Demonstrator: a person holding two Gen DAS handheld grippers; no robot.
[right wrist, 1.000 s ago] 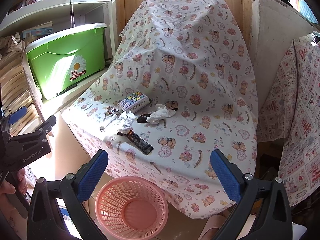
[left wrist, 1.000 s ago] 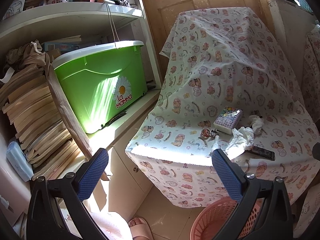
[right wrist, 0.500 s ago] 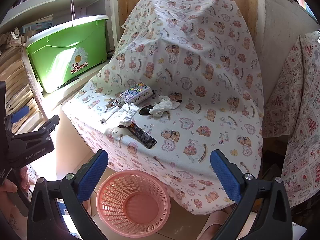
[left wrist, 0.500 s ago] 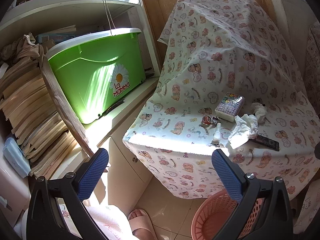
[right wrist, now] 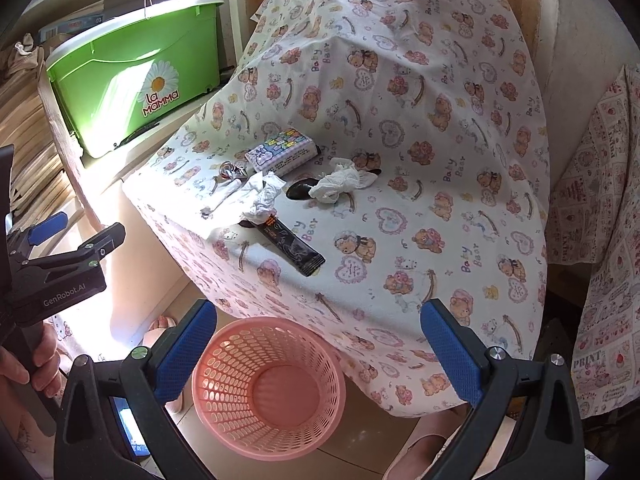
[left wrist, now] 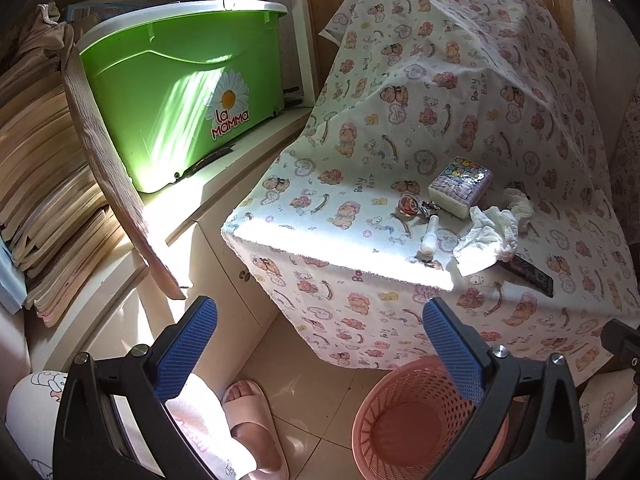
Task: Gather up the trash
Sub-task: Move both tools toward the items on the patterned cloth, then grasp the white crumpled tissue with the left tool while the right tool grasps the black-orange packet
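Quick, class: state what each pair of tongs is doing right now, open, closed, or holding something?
Left tongs: open, holding nothing.
Right tongs: open, holding nothing, above the pink basket.

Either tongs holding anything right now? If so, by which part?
Nothing held. Left tongs and right tongs are both open and empty; the crumpled white tissues and black snack wrapper lie untouched on the bear-print cloth.

"La MaMMa" on green tub [left wrist: 180,92]; "GenRobot.AI" on left gripper [right wrist: 60,240]; cloth [right wrist: 400,120] prob. "Baby Bear".

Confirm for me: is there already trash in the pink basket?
No. The pink basket shows only its bare bottom, nothing inside.
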